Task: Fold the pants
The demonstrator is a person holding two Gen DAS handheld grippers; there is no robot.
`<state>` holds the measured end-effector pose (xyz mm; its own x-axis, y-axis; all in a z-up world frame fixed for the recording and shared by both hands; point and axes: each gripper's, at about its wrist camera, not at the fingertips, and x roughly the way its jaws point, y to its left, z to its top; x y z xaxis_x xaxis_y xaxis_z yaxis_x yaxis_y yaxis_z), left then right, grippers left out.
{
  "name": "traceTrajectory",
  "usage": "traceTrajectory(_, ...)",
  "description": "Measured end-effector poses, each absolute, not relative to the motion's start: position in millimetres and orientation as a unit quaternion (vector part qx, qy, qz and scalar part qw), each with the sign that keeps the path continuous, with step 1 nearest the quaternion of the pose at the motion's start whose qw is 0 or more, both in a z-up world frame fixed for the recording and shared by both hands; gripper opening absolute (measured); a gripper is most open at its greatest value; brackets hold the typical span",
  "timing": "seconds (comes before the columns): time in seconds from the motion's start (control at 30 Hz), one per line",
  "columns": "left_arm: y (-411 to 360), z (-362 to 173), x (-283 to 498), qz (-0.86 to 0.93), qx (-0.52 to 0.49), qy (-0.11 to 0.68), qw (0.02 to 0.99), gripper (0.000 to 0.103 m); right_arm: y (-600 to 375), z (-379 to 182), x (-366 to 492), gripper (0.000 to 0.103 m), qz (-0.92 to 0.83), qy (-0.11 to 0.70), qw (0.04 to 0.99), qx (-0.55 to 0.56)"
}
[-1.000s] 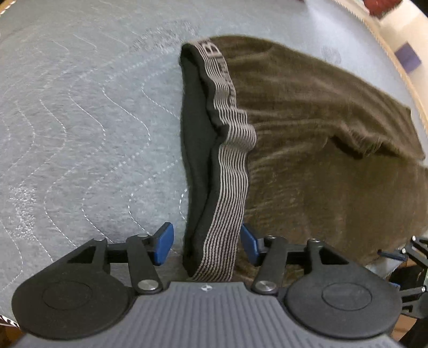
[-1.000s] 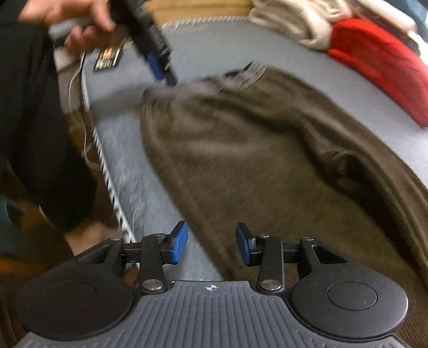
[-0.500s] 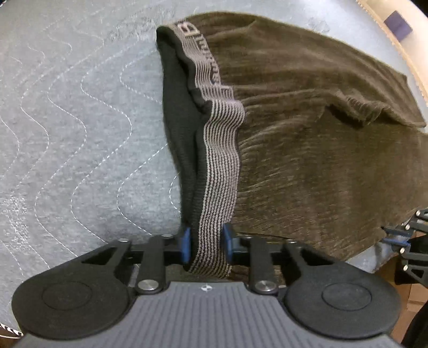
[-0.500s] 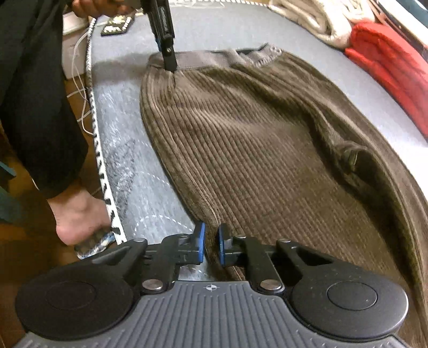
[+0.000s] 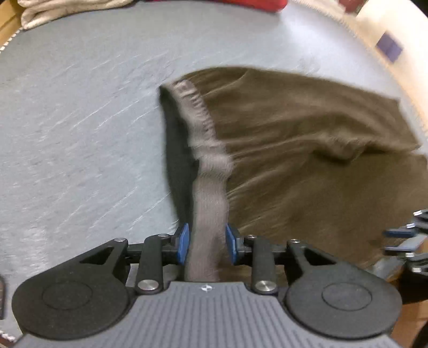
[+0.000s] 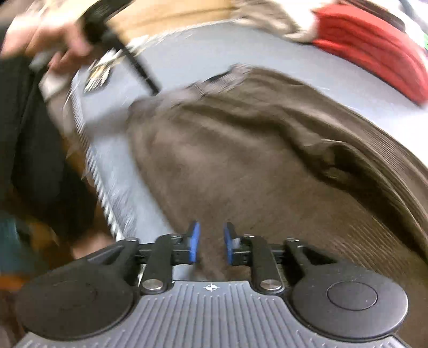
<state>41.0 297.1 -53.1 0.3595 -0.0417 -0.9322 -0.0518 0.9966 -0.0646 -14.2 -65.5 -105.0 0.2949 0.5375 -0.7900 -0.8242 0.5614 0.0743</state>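
Observation:
Brown corduroy pants (image 5: 307,150) lie across a grey quilted mattress (image 5: 80,133). My left gripper (image 5: 207,242) is shut on the pants' grey striped waistband (image 5: 210,214), which runs up between the blue pads. My right gripper (image 6: 211,242) is shut on the near edge of the pants (image 6: 240,174) lower down the leg. In the right wrist view the left gripper (image 6: 149,80) shows at the waistband, held by a hand. The right gripper (image 5: 404,241) shows at the right edge of the left wrist view. Both views are motion-blurred.
Red folded fabric (image 6: 374,48) and beige cloth (image 6: 270,18) lie at the mattress's far side. The mattress edge (image 6: 101,187) runs beside the person's dark clothing (image 6: 34,150) on the left. A small card (image 6: 99,75) lies near the mattress corner.
Both grippers have lifted and pulled the pants, so the cloth is raised and rumpled. The right gripper's pads now stand a little wider around bunched cloth. The views have tilted toward the far side.

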Motion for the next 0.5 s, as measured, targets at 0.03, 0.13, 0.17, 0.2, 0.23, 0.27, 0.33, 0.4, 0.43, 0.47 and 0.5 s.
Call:
traceTrajectory(0.03,292,-54,43,-0.011,-0.042,0.567,0.822,0.033,-68,-108,-11,0.026,0.422,0.415,0.786,-0.177)
traceTrajectory(0.13,270,-68,50,-0.042,0.002,0.596,0.802,0.033,-66,-133,-9,0.026,0.408,0.464,0.756,-0.218)
traceTrajectory(0.17,261,-77,51,-0.050,0.025,0.613,0.788,0.034,-65,-141,-12,0.026,0.404,0.466,0.751,-0.239)
traceTrajectory(0.2,254,-85,50,-0.051,0.045,0.629,0.775,0.036,-66,-141,-15,0.027,0.408,0.451,0.756,-0.243)
traceTrajectory(0.23,250,-94,48,-0.048,0.069,0.645,0.760,0.037,-65,-139,-15,0.027,0.407,0.452,0.755,-0.244)
traceTrajectory(0.27,246,-100,49,-0.048,0.088,0.653,0.750,0.037,-64,-135,-13,0.027,0.403,0.454,0.758,-0.236)
traceTrajectory(0.33,245,-96,53,-0.046,0.082,0.650,0.754,0.039,-70,-122,-7,0.027,0.397,0.439,0.778,-0.210)
traceTrajectory(0.4,252,-83,59,-0.036,0.043,0.634,0.771,0.042,-77,-96,2,0.027,0.383,0.407,0.809,-0.182)
traceTrajectory(0.43,255,-74,60,-0.037,0.025,0.621,0.783,0.043,-84,-80,8,0.027,0.373,0.386,0.828,-0.160)
traceTrajectory(0.47,257,-66,62,-0.038,0.007,0.605,0.795,0.045,-92,-64,15,0.027,0.360,0.366,0.847,-0.135)
traceTrajectory(0.5,258,-60,63,-0.036,-0.005,0.593,0.804,0.047,-103,-44,23,0.027,0.341,0.341,0.869,-0.107)
